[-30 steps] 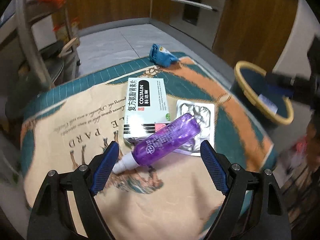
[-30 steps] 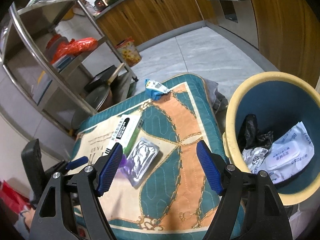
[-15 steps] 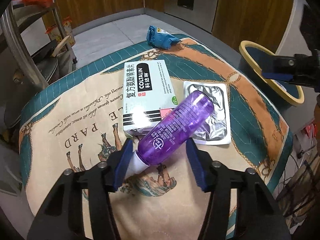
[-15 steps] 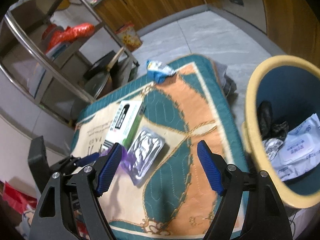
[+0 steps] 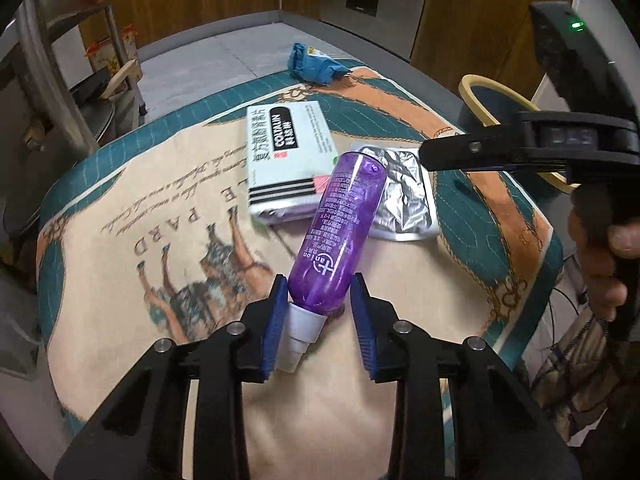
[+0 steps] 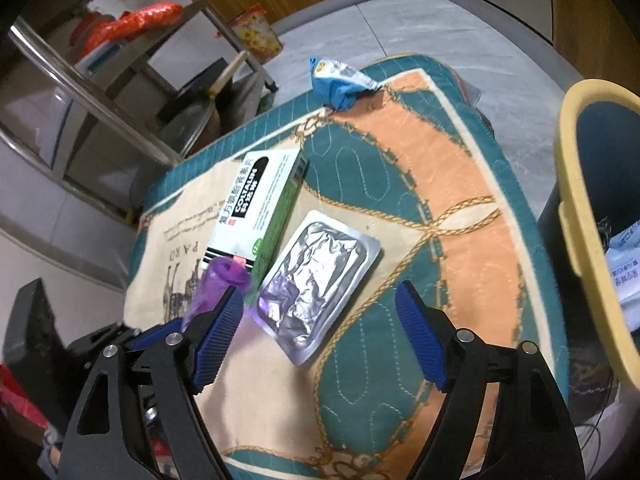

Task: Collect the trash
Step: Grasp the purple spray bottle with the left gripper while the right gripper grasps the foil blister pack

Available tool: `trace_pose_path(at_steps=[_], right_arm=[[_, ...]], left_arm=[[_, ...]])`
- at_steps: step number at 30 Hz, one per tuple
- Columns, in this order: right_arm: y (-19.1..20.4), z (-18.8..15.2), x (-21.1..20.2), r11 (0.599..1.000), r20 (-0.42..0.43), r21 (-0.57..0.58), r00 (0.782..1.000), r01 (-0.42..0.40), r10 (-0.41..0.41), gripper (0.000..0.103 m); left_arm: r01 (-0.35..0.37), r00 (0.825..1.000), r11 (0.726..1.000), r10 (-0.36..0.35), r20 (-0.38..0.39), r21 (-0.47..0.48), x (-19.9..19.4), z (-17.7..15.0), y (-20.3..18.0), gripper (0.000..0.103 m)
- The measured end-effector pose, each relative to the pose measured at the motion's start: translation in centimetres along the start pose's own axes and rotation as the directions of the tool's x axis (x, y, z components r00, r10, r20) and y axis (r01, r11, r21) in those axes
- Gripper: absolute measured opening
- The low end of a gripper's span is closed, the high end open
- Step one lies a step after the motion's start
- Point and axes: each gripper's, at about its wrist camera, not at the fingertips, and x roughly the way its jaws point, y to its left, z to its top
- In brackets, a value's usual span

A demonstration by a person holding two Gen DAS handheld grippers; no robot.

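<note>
The left gripper (image 5: 319, 318) has just been closing onto the translucent purple plastic bottle (image 5: 340, 232); the right gripper (image 6: 320, 340) gapes wide, empty.

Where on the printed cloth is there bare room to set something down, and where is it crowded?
Free: the orange-and-teal band between the foil pack and the bin, and the horse print beside the purple bottle. Crowded: mid-cloth, where bottle, medicine box and foil pack bunch.

Bin (image 6: 570, 184) (right side) cut by frame edge.
</note>
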Motion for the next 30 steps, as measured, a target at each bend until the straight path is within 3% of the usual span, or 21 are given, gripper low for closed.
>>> trace_pose_path(at_steps=[6,11,18,26,30], right_arm=[[1.5,-0.1,2.0,0.998,-0.026,-0.011,0.997,0.068,-0.068,0.081],[3.7,-0.7,3.4,0.985,-0.028,-0.102,0.99,0.136,-0.139,0.085],[5.4,-1.5,4.5,0.936,0.026,-0.245,0.967,0.251,-0.253,0.086],[6.5,-2.0,5.9,0.884,0.075,-0.351,0.951,0.308,-0.301,0.09],[6.2,-2.0,5.5,0.883,0.071,-0.367,0.955,0.293,-0.287,0.081]], left_arm=[[-0.021,1.0,0.998,0.02,-0.021,-0.053,-1.3,-1.8,1.6,0.032],[-0.048,0.998,0.995,0.044,-0.049,-0.09,-1.6,-2.9,3.1,0.032],[-0.051,0.998,0.989,0.043,-0.055,-0.142,-1.7,-3.3,4.4,0.032],[-0.044,0.998,0.984,0.036,-0.048,-0.173,-1.6,-3.1,4.8,0.032],[-0.024,0.999,0.98,0.016,-0.044,-0.197,-1.4,-2.9,5.0,0.032]])
